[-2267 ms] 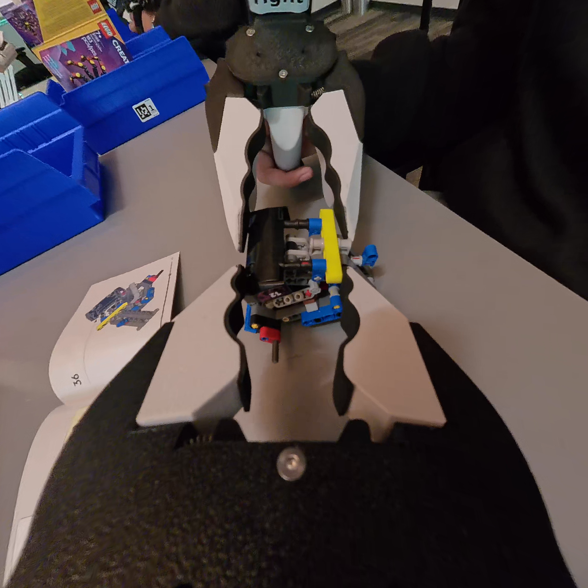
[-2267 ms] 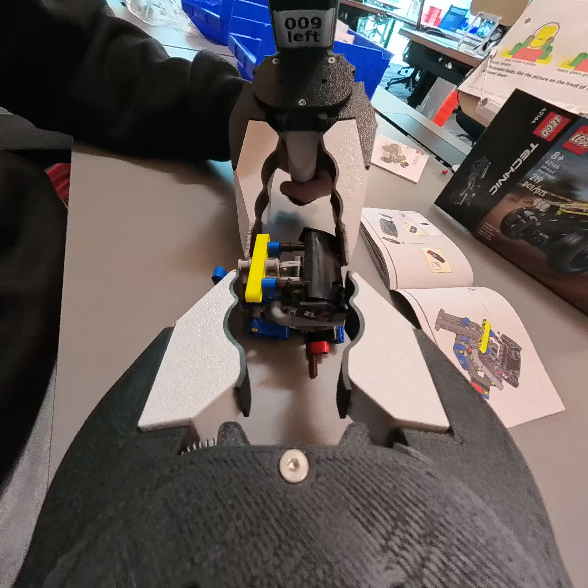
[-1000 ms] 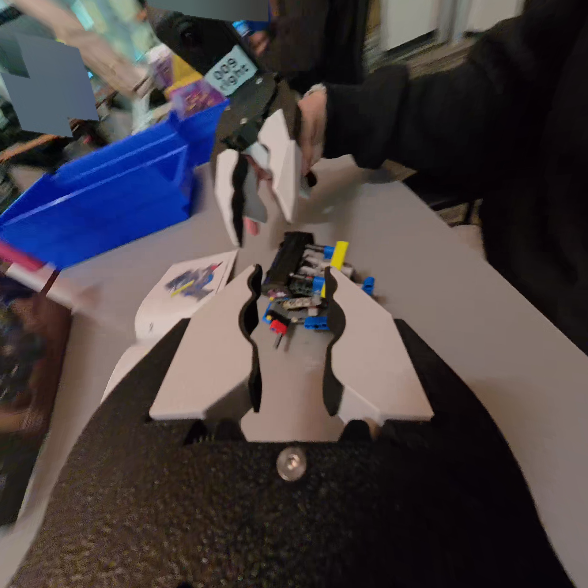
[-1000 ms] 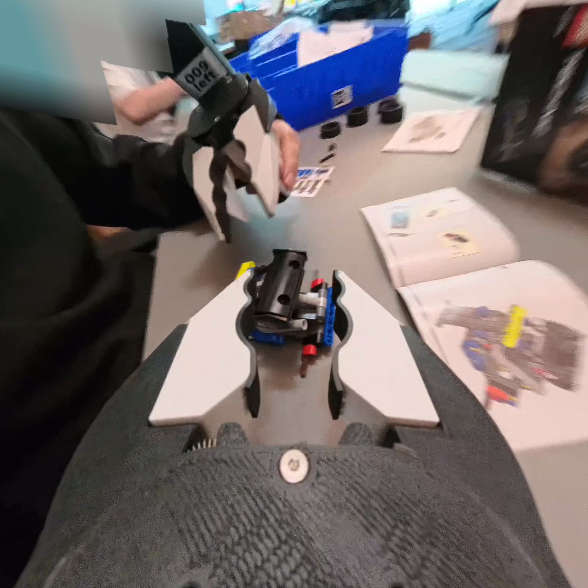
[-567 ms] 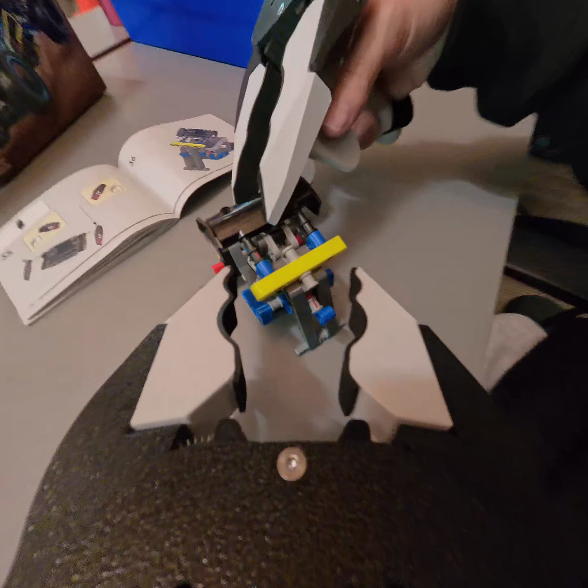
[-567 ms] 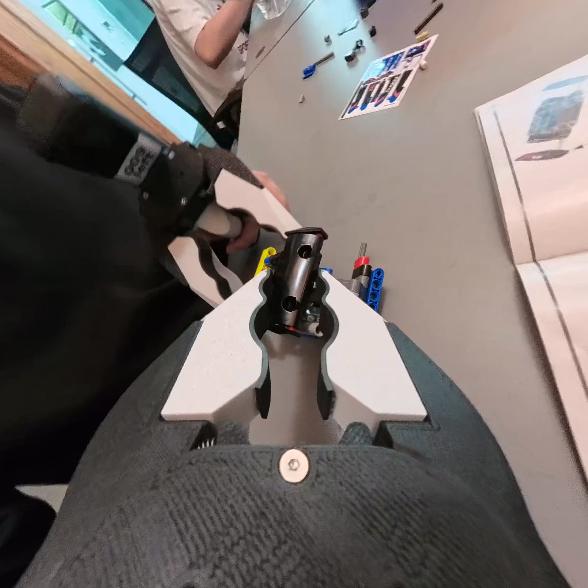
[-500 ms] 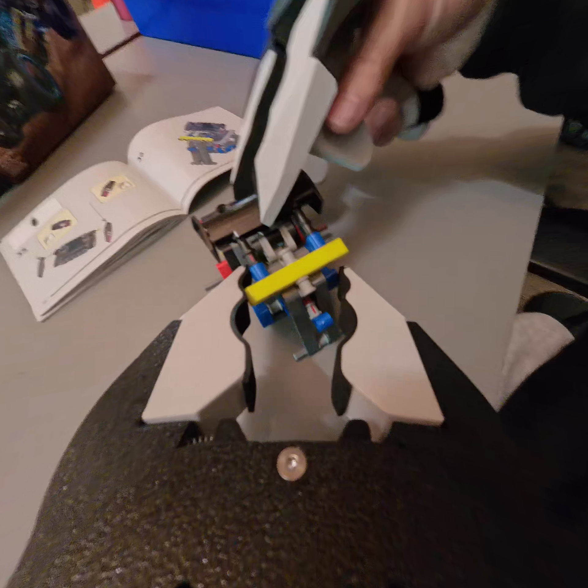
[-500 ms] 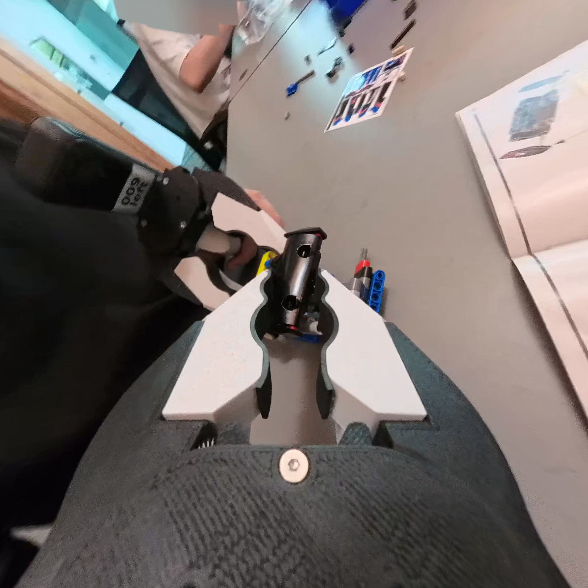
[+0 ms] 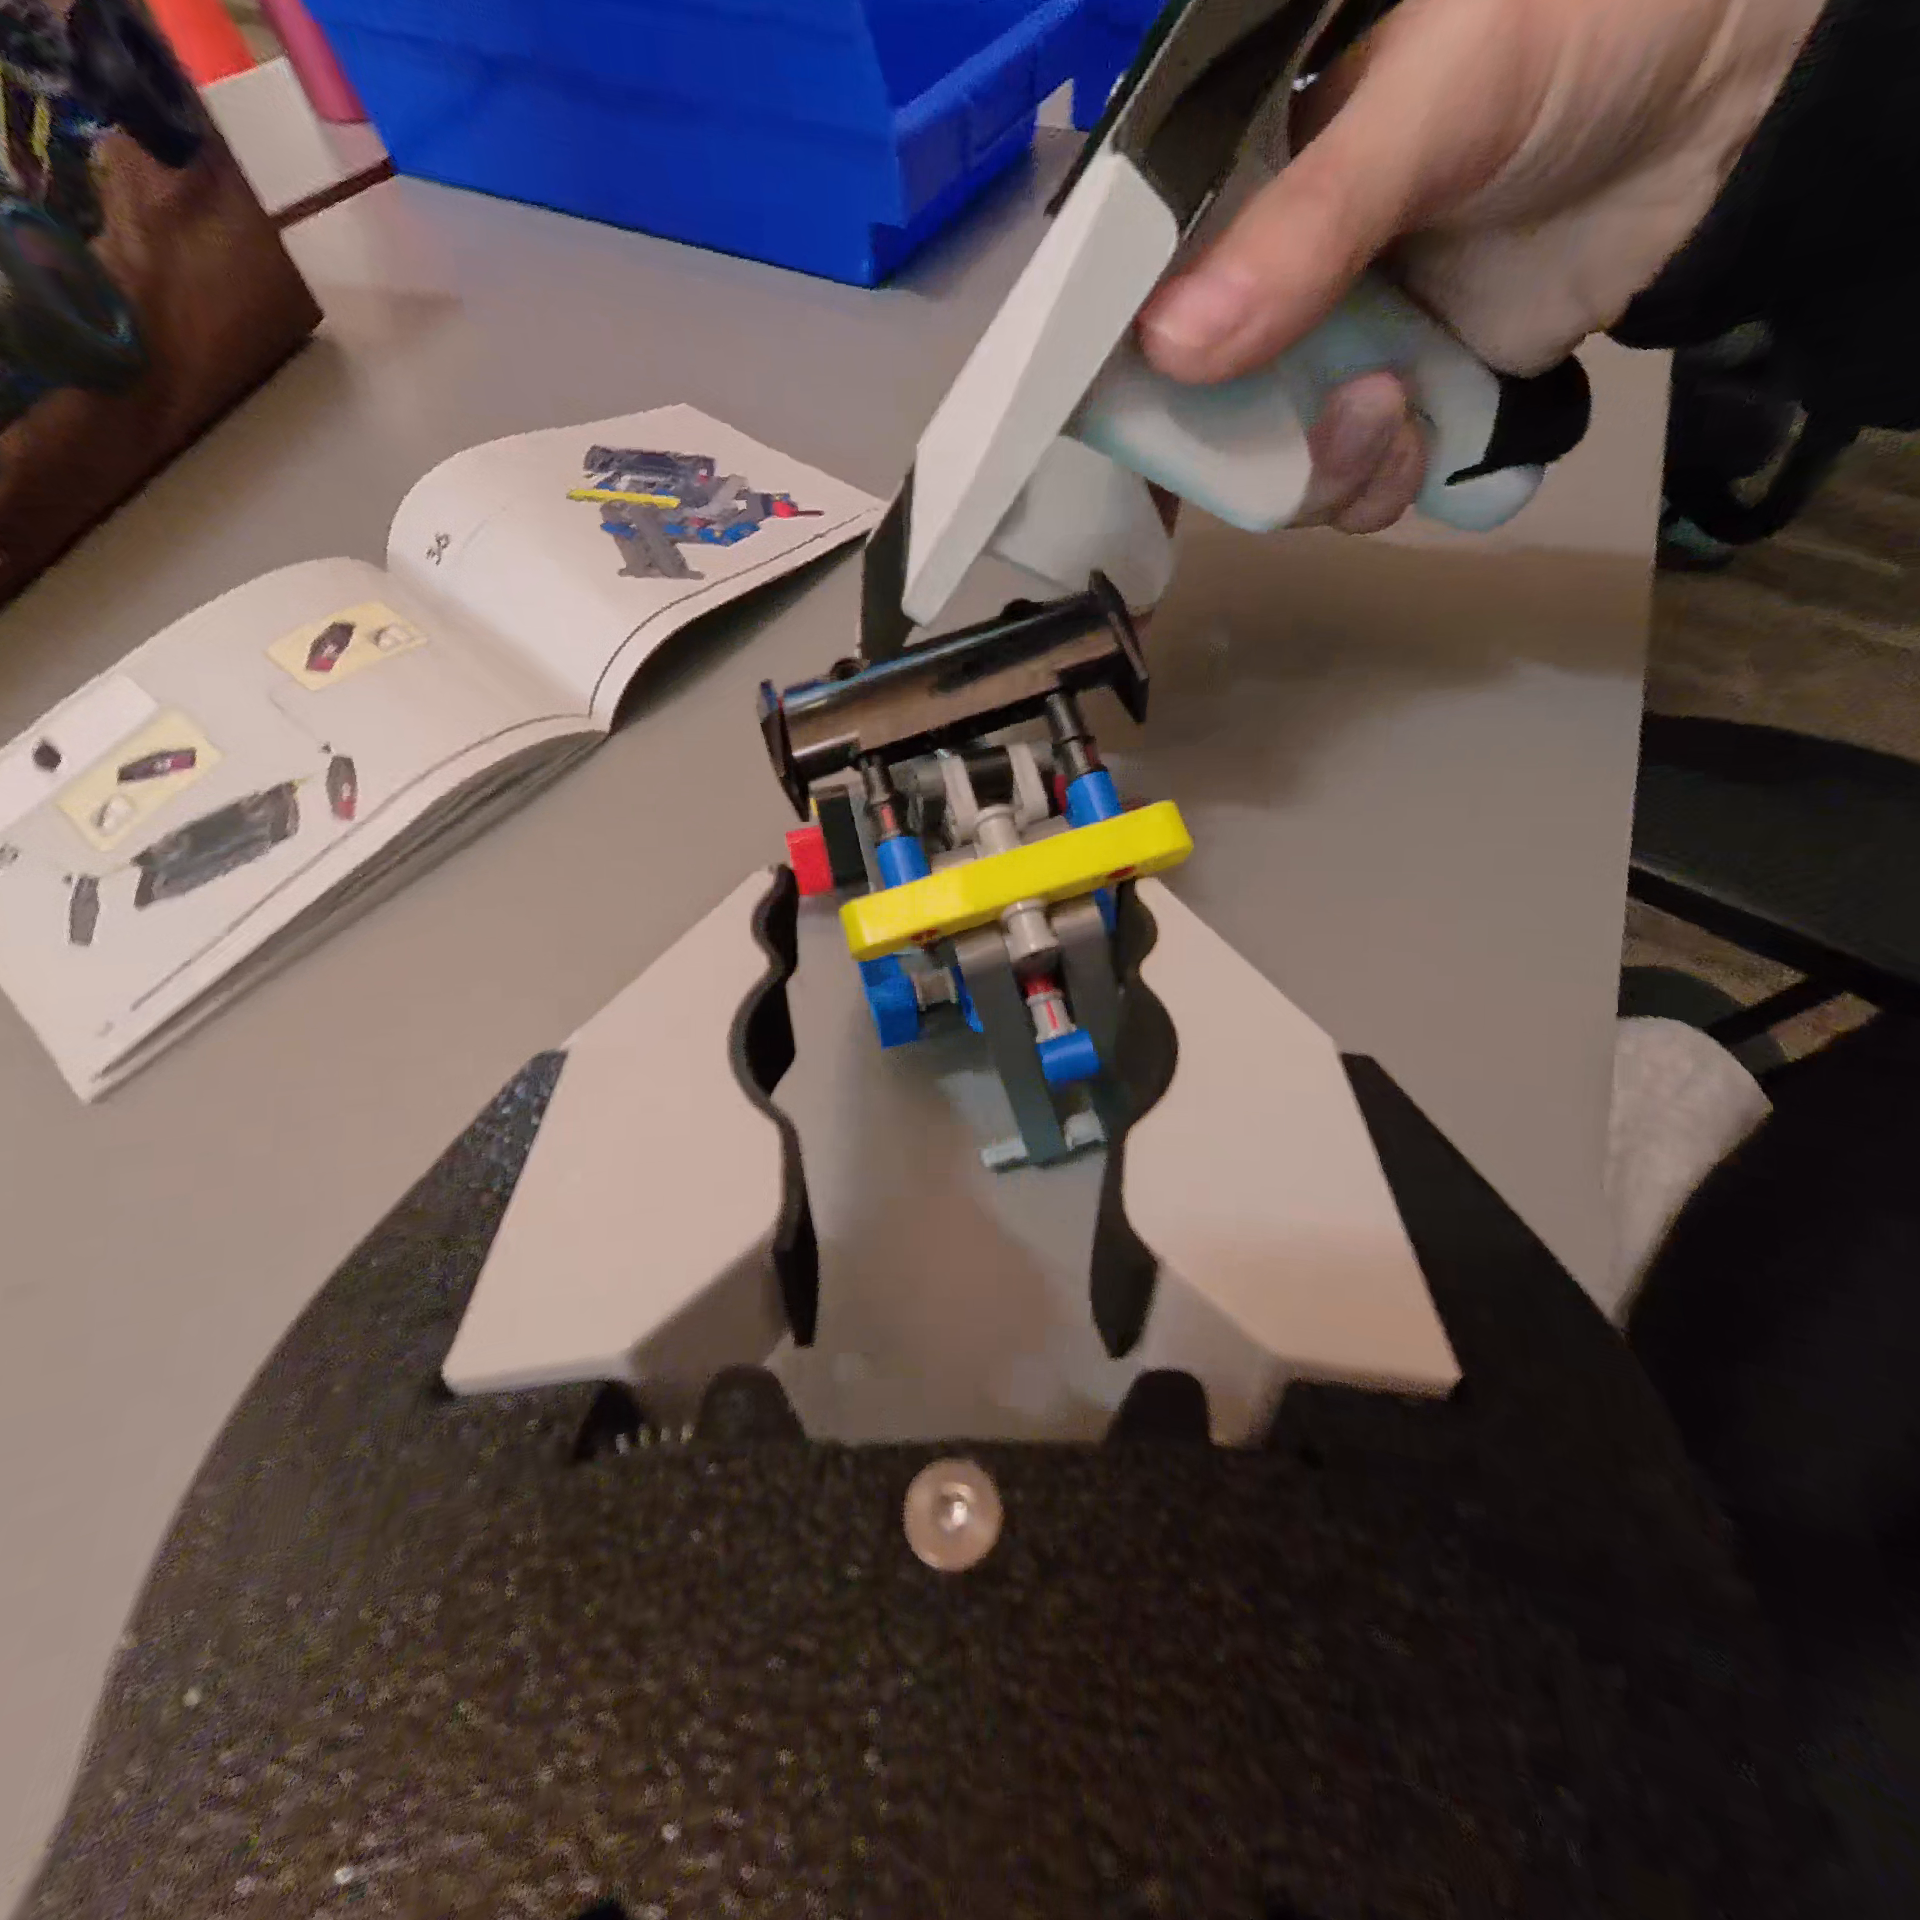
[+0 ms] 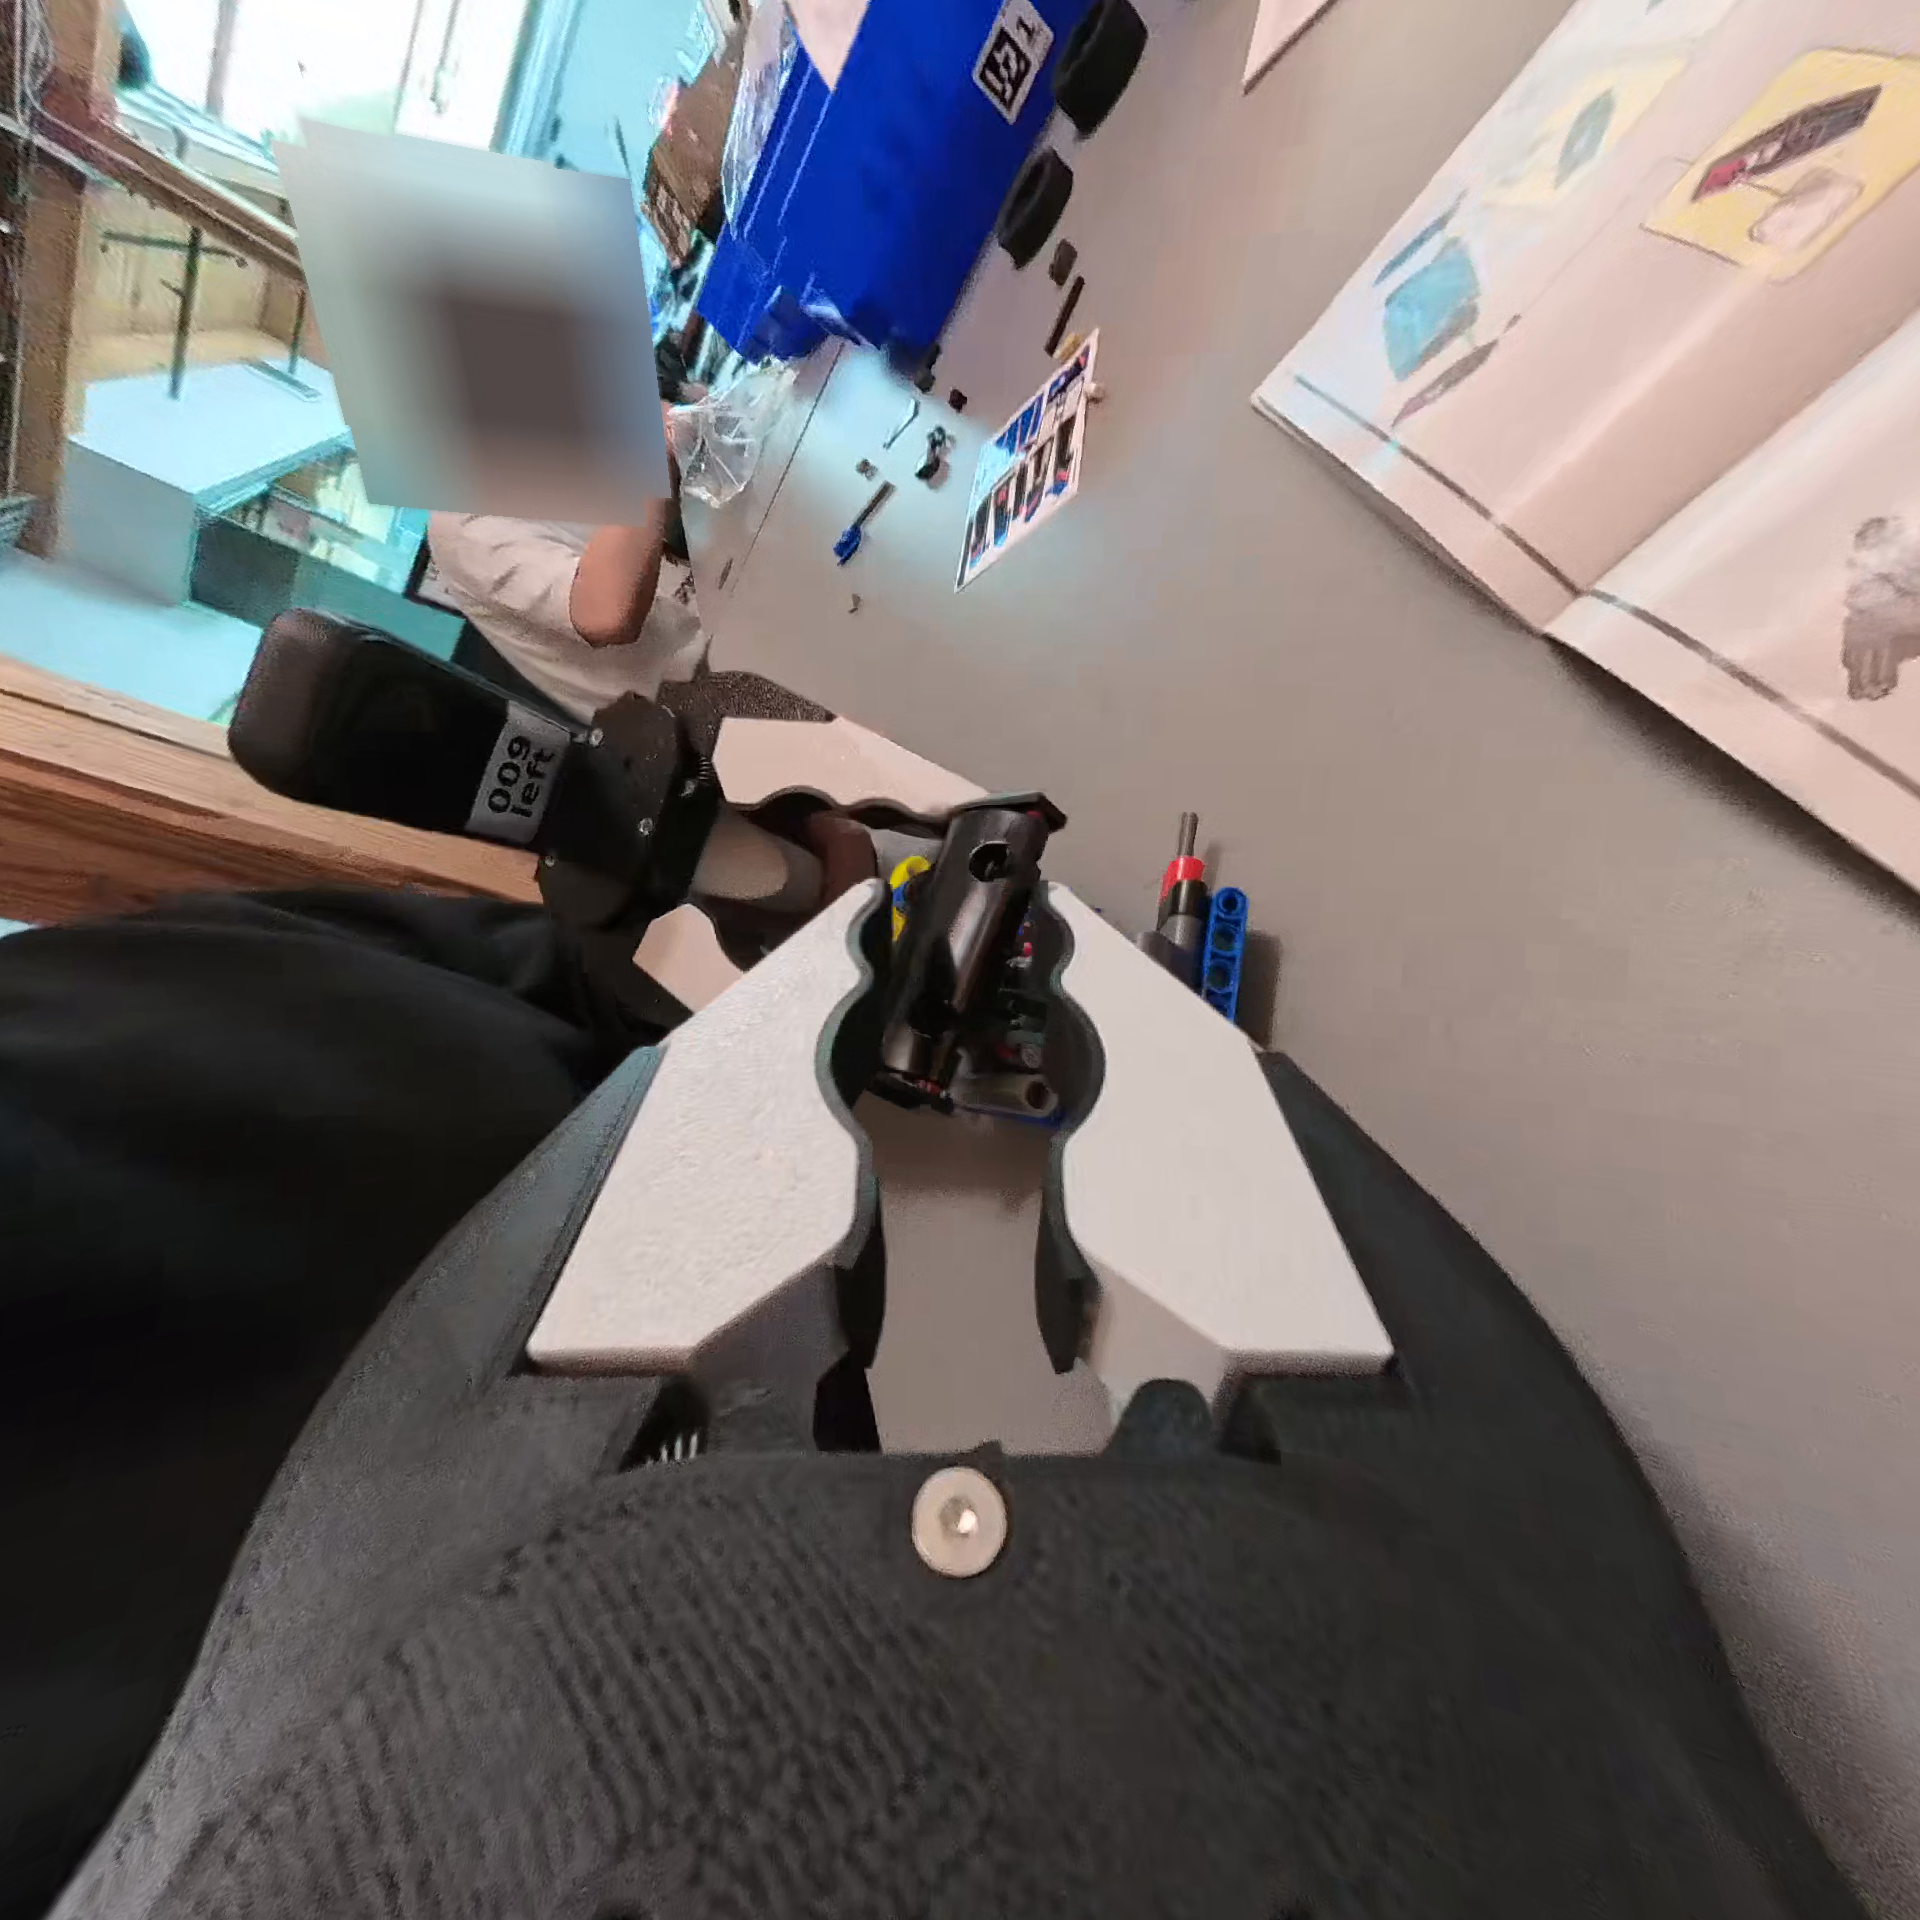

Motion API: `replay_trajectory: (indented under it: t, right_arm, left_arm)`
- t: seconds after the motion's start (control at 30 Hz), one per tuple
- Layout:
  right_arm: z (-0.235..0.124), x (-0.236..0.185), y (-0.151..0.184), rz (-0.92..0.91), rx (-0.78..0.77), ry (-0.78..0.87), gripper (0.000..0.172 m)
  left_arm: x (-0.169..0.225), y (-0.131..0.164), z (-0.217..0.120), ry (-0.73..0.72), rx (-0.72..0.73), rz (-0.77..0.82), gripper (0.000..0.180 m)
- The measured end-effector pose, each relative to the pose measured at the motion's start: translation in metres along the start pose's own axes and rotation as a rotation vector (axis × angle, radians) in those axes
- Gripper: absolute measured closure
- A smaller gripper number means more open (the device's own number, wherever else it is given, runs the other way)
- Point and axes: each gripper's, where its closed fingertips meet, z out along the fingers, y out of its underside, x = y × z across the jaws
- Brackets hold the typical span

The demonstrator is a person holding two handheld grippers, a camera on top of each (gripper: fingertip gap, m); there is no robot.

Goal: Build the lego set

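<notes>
A small brick model with a black cylinder on top and a yellow beam across its front sits on the grey table. My right gripper comes down from above and is shut on the black cylinder. The right wrist view shows the cylinder pinched between the pads of my right gripper. My left gripper is open around the yellow-beam end. Its right fingertip is close against the model, and its left fingertip stands clear. One left finger shows in the right wrist view.
An open instruction booklet lies left of the model, with a blue bin behind it and a dark box at far left. The table edge runs close on the right. A sticker sheet, loose small parts and a seated person are farther off. My right fingertips sit around 4 cm from my left ones.
My right gripper closed on the black cylinder and has kept it, tilting over. My left gripper swung round to the yellow-beam side and its jaws spread wider.
</notes>
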Motion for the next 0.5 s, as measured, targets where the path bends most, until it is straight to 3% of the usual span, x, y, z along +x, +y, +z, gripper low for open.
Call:
replay_trajectory:
  t: [0.17, 0.2, 0.27, 0.43, 0.5]
  right_arm:
    - [0.008, -0.007, 0.015, 0.080, -0.095, -0.090, 0.140]
    - [0.009, -0.007, 0.017, 0.082, -0.106, -0.092, 0.138]
    - [0.012, -0.009, 0.019, 0.074, -0.122, -0.106, 0.155]
    - [0.012, -0.010, 0.014, -0.004, -0.124, -0.034, 0.155]
    - [0.013, -0.010, 0.010, -0.032, -0.110, 0.019, 0.155]
  left_arm:
    - [0.017, -0.005, -0.008, 0.047, 0.032, -0.057, 0.110]
    - [0.020, -0.007, -0.008, 0.059, 0.040, -0.053, 0.111]
    - [0.025, -0.005, -0.004, 0.066, 0.018, -0.024, 0.118]
    - [0.019, -0.007, -0.001, 0.031, 0.050, 0.119, 0.139]
    - [0.015, -0.007, -0.001, 0.067, 0.054, 0.131, 0.139]
